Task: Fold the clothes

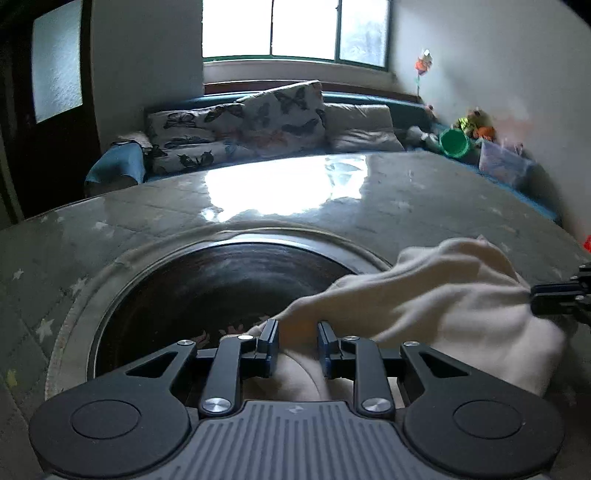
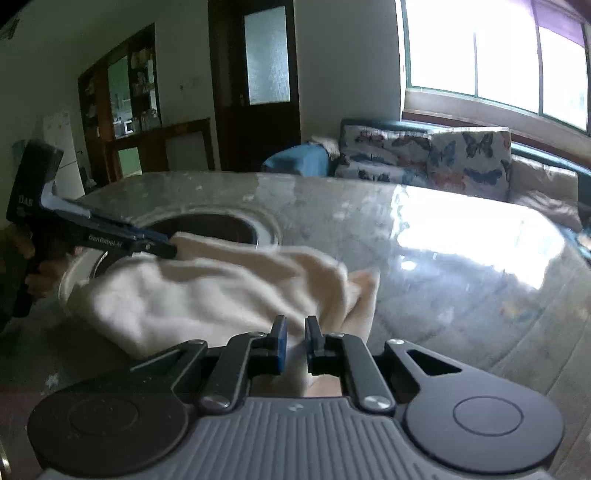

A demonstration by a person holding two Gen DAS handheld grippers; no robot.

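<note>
On the glossy tabletop, beside its round dark recess, a cream garment lies bunched and stretched between both tools. At one end, the left tool has its fingers drawn close with a fold of the cream cloth pinched between them. At the other end, the right tool has its fingers narrowed on the cloth as well. Behind the tabletop, a sofa with butterfly cushions sits under a bright window.
</note>
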